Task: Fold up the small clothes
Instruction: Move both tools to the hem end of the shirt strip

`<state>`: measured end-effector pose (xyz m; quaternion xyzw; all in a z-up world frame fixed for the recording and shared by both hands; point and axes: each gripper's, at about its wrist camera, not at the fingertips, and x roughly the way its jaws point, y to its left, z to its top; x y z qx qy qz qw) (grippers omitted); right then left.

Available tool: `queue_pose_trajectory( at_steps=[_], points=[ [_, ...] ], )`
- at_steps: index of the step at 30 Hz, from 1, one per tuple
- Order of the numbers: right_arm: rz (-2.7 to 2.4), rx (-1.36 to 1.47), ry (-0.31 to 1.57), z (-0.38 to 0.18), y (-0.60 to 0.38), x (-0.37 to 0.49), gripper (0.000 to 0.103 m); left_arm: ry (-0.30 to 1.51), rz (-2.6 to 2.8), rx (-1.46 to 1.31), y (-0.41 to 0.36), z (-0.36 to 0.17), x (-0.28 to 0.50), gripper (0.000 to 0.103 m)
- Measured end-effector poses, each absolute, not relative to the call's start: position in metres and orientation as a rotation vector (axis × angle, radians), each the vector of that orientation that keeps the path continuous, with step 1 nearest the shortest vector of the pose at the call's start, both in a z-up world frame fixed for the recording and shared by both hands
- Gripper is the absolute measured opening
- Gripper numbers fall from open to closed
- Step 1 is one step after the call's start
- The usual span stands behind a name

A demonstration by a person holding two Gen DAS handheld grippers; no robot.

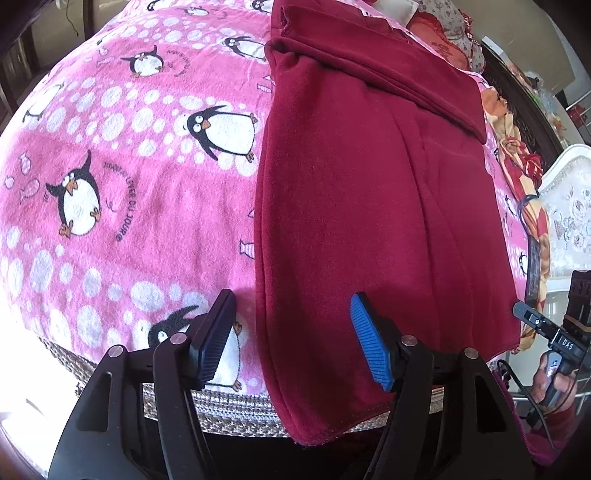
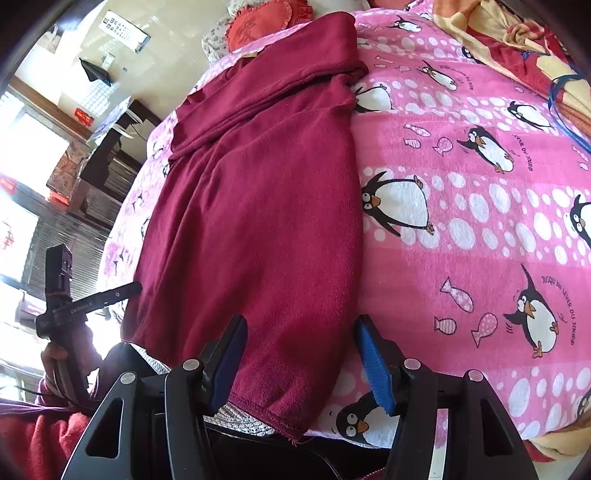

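Ahead of both claws, a dark red soft fleece garment (image 1: 373, 206) lies long and folded on the pink penguin blanket (image 1: 122, 177). Left claw (image 1: 291, 339) gapes wide over its left edge. Right claw (image 2: 301, 360) gapes wide over its near hem, holding nothing.

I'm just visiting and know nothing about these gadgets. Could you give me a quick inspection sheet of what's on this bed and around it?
Surface: pink penguin blanket covering the bed.
Job's things: dark red garment, partly folded lengthwise, near hem hanging over the bed's edge.
Clutter: red heart cushion at the far end; orange patterned bedding beside the blanket.
Grippers: left gripper open, straddling the garment's edge; right gripper open over the hem; neither holds cloth.
Cables: blue cord on the orange bedding.
Surroundings: eye chart on the wall; bright windows.
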<state>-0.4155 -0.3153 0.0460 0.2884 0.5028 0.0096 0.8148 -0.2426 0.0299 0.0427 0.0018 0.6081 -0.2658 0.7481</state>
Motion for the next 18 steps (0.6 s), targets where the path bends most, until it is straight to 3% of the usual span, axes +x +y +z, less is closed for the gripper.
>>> queue_pose_trajectory(
  at_steps=[18],
  points=[
    [0.168,0.605,0.982,0.038,-0.312,-0.416,0.058,1.325,-0.553,0.119,0.009,0.041,-0.254,0.072]
  ],
)
